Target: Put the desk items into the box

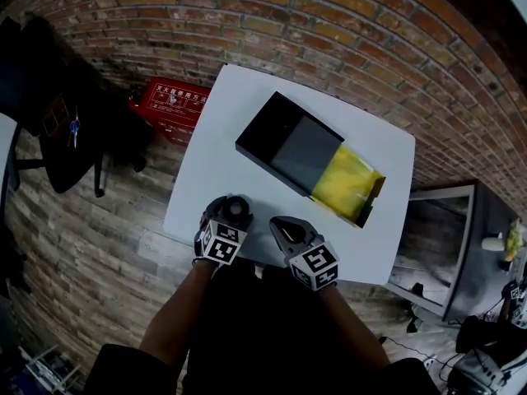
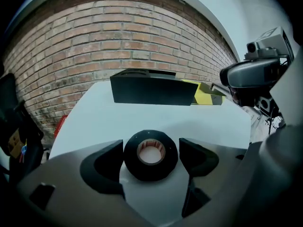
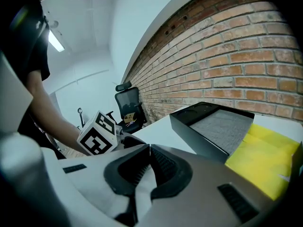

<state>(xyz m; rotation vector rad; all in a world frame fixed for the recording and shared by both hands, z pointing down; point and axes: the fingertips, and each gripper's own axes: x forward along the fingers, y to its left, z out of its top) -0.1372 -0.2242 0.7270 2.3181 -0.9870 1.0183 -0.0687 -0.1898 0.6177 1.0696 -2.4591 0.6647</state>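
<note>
1. The tape [image 2: 150, 170] lies flat on the bench [image 1: 222, 122], near its 6 o'clock edge in the head view. It sits between the fingers [image 2: 102, 167] of the left gripper [image 2: 151, 145].
2. Those fingers are spread wide and released. The tape is just beside the 9 o'clock finger, with a clear gap at the 3 o'clock one, so nothing is grasped yet.
3. The right gripper [image 3: 149, 150] hovers just beside the left one, at its 3 o'clock. Its fingers [image 3: 163, 167] are clenched together with nothing in them.
4. The step in hand looks like the pick of the tape, with the task barely begun.
5. To do it well, the left gripper should probably shift a little toward 3 o'clock, so that both pads meet the roll together. It should also sit low enough to catch the full side wall.
6. An off-centre squeeze could push the round roll along the smooth bench or pop it out forward.
7. The box [image 1: 265, 132] lies open at about 1 o'clock from the tape, well apart. It has a grey floor and a yellow lining [image 1: 346, 183] at its 4 o'clock end.
8. Lifting clear of the near wall before releasing would be wise.
9. The tape's cardboard core carries reddish print, too small to read.
10. A red case [image 1: 169, 101] on the floor, at the bench's 10 o'clock, bears white characters that cannot be made out.
</note>
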